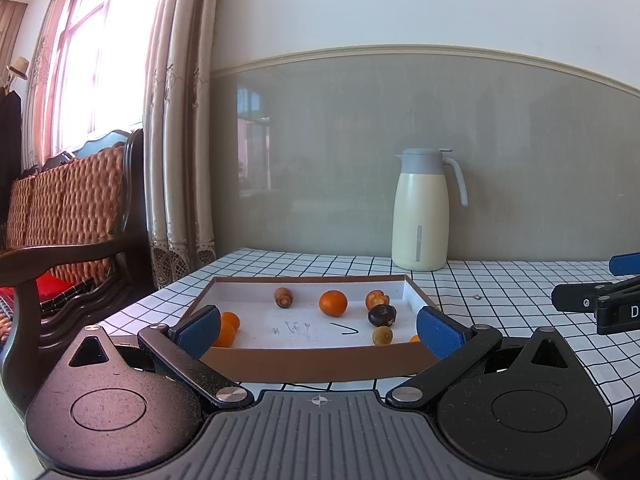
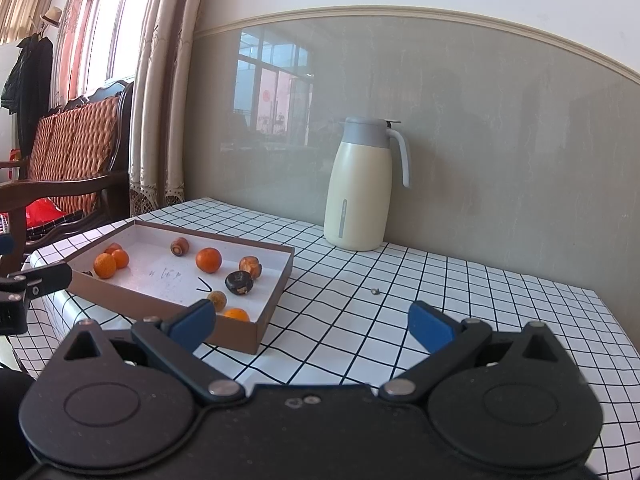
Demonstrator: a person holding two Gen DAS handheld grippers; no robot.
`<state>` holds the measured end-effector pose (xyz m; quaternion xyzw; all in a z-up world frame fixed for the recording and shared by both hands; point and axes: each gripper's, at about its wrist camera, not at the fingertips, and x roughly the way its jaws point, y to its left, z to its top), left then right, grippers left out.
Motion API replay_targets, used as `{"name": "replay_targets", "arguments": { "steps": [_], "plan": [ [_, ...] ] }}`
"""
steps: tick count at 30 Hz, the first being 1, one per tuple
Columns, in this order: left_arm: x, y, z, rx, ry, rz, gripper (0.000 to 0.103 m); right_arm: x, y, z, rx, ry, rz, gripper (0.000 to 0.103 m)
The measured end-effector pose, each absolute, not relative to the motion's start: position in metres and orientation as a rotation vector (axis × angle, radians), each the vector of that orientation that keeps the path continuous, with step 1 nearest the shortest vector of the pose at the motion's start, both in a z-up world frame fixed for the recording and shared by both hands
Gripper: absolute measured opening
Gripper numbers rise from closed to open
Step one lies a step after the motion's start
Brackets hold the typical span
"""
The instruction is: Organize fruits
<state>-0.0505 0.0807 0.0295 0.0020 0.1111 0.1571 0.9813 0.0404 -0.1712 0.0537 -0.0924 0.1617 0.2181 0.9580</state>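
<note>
Item: shallow cardboard tray [image 1: 320, 364] on the checked surface [image 2: 380, 320], holding every fruit I can see: a large orange [image 1: 333, 303] mid-tray, two or three small oranges [image 1: 226, 330] bunched at its left end, a dark shrivelled fruit [image 1: 382, 315] right of centre, a brownish one [image 1: 283, 297] toward the back wall, another half-browned one [image 1: 377, 299] behind the dark fruit, a small dull-yellow one [image 1: 382, 336] near the front wall, and a small orange one [image 2: 236, 314] in the near right corner. No fruit lies loose on the cloth; only a tiny speck [image 2: 375, 291] that I cannot identify. Relation: the tray sits straight ahead of my left gripper [image 1: 320, 334], long axis running across its view, near wall between the fingers. From my right gripper [image 2: 312, 322] the tray lies ahead and to the left, its corner just beside the left finger, with bare cloth straight ahead. I judge the left hand nearer. Pose: both grippers level, low above the surface, fingers spread wide, holding nothing. A cream thermal jug [image 2: 358, 188] stands by the wall, well apart.
</note>
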Motion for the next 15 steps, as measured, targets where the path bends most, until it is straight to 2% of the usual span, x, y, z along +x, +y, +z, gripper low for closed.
{"name": "replay_targets", "arguments": {
  "steps": [15],
  "plan": [
    [-0.0541,0.08,0.0289,-0.008,0.211,0.328,0.103,0.0402,-0.1705,0.0529,-0.189,0.33,0.442,0.097]
  ]
}}
